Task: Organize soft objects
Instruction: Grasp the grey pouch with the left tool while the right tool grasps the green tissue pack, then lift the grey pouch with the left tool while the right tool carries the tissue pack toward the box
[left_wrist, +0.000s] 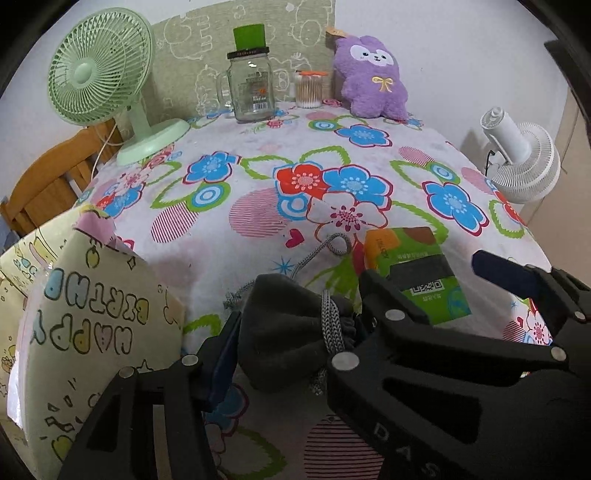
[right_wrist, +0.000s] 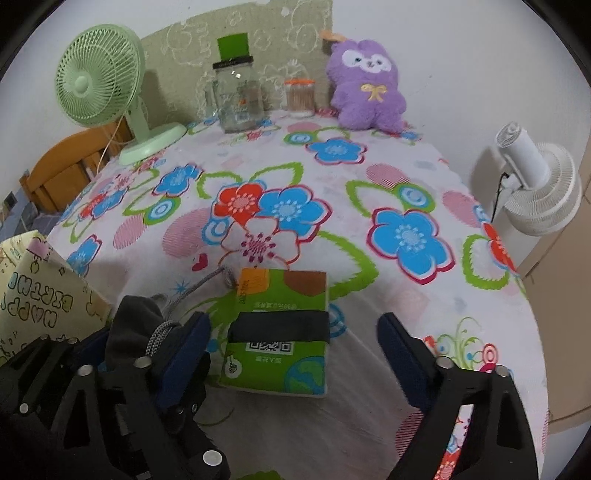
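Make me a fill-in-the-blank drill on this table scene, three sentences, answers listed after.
1. The left gripper is shut on a dark grey drawstring ____.
2. The green tissue pack lies between the open fingers of the ____ gripper.
3. The purple plush toy sits at the table's far edge beside a jar of cotton ____.

Answers: pouch; right; swabs

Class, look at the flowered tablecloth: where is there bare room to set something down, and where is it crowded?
Free: the wide middle of the tablecloth, between the green fan, purple plush and green packet. Crowded: the near left, with gift bag and grey pouch.
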